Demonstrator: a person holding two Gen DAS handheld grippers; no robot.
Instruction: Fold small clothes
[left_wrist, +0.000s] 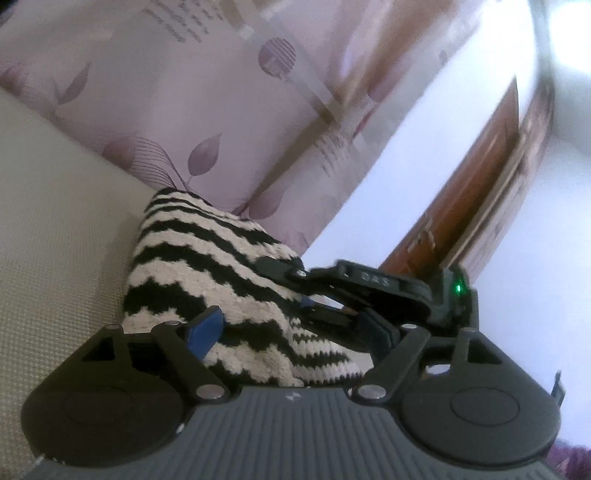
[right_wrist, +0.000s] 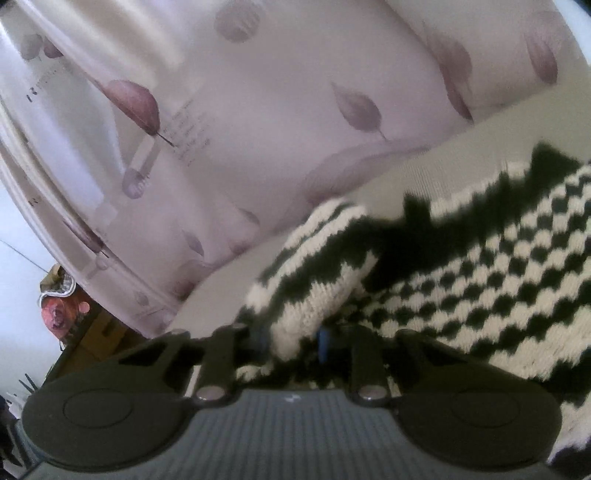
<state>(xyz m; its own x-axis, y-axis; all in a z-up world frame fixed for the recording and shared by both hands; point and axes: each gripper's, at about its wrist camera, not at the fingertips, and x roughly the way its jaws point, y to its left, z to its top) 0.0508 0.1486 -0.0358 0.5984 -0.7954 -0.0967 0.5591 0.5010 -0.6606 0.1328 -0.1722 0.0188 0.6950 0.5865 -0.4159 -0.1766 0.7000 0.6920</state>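
The black-and-cream zigzag-striped knitted garment (left_wrist: 207, 266) lies on a pale woven, finely ribbed surface (left_wrist: 55, 258). In the left wrist view it rises as a folded hump from about 10 o'clock of the picture's centre down to the gripper's body at 6 o'clock. In the right wrist view the same knit (right_wrist: 480, 266) spreads from the centre out to 3 and 4 o'clock, showing a checked weave there, with a striped, rolled edge lying toward 7 o'clock of that spread.

The right gripper (right_wrist: 291, 341) has its jaws drawn close together on that rolled cream-and-black edge: the blue pads press the fold from both sides, so the cloth is pinched between them. The view is blurred, yet the knit clearly fills the narrow gap.

The left gripper (left_wrist: 291, 328) stands with its jaws well apart. One blue pad (left_wrist: 205, 328) sits at 9 o'clock of the gap, beside the striped cloth; the opposite finger is at 3 o'clock. The knit lies between the two fingers, but they are not clamped on it. Just beyond that gap, at about 2 o'clock, the dark body of the right gripper (left_wrist: 376, 291) shows with a small green light (left_wrist: 458, 288) on it.

Behind the garment hangs a lilac curtain printed with purple leaves (left_wrist: 229, 110), from 9 to 1 o'clock. At 2 o'clock stands a brown wooden door (left_wrist: 476, 177) in a white wall (left_wrist: 546, 221).
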